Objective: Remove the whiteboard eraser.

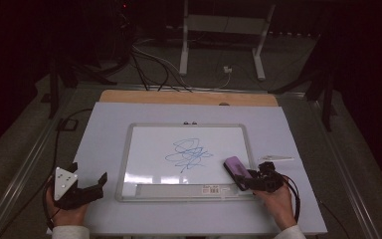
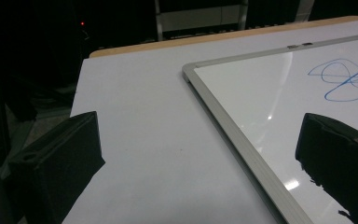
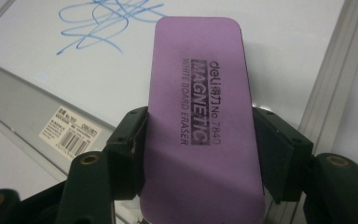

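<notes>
Gripping the purple rectangular magnetic whiteboard eraser (image 3: 200,126) across its width, the right hand-held gripper (image 1: 251,180) has it clamped between both black jaws, pads pressed on the long edges. In the high view the eraser (image 1: 236,168) sits over the lower right corner of the white metal-framed whiteboard (image 1: 144,149), which lies flat on the white table (image 1: 104,124). A blue scribble (image 1: 188,153) marks the middle of the board, just up and left of the eraser, apart from it. A barcode sticker (image 3: 70,135) shows on the board's grey bottom tray. Over on the left, the left hand-held gripper (image 1: 87,186) rests on the table beside the board's left edge, jaws spread wide with nothing between them. A small white pen-like object (image 1: 276,159) lies to the board's right.
</notes>
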Motion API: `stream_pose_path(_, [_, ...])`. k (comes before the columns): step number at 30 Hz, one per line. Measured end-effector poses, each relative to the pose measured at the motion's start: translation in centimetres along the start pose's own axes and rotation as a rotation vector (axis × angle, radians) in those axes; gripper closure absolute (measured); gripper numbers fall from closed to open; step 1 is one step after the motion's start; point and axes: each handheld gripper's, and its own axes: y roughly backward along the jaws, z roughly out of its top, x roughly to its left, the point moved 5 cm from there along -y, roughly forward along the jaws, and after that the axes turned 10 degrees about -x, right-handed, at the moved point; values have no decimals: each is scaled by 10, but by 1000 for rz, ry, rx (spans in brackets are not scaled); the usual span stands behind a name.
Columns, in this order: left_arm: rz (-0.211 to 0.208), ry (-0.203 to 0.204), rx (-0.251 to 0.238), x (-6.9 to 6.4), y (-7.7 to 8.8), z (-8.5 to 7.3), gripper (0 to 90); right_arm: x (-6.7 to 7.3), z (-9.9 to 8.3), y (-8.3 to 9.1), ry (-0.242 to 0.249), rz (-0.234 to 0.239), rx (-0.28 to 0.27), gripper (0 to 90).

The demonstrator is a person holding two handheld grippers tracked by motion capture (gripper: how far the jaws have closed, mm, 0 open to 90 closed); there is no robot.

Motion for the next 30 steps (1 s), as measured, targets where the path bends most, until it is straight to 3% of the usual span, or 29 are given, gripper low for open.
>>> stream_pose_path(19, [-1, -9, 7, 0, 0, -1, 13, 5, 23, 4, 20, -3, -81, 408])
stream_pose_path(30, [-3, -8, 12, 0, -1, -2, 13, 8, 47, -1, 30, -17, -144, 407])
